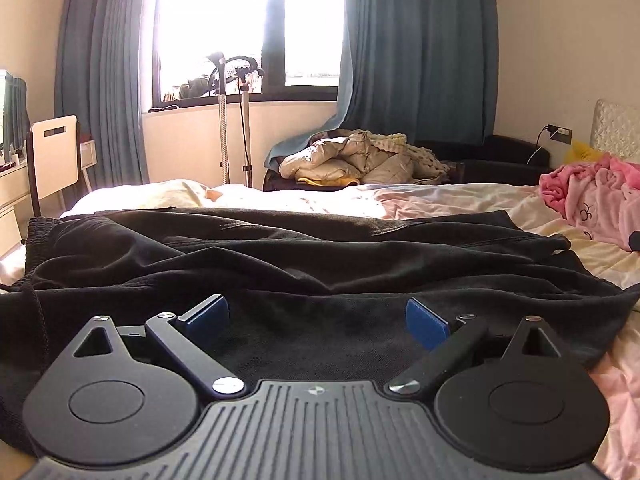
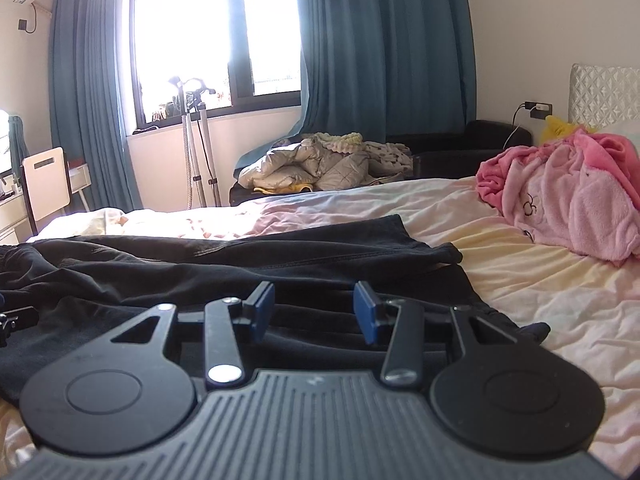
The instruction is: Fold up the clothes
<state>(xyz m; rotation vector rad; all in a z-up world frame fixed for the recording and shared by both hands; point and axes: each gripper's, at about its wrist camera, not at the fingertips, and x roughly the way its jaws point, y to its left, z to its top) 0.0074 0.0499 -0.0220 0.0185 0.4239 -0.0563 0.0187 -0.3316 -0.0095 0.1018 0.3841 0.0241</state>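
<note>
Black pants (image 1: 280,256) are spread flat across the bed (image 2: 520,280). Both my tongs, left (image 1: 318,318) and right (image 2: 315,310), gape empty over the near edge. I'd pinch both layers at once, then lift evenly.

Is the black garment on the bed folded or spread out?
Mostly spread out: the black fabric garment lies wide and wrinkled across the pale bed sheet, not folded into a compact stack.

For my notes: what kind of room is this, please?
Most likely a bedroom in a home: a bed with a padded headboard, blue curtains at the window, and black trousers spread on it.
</note>
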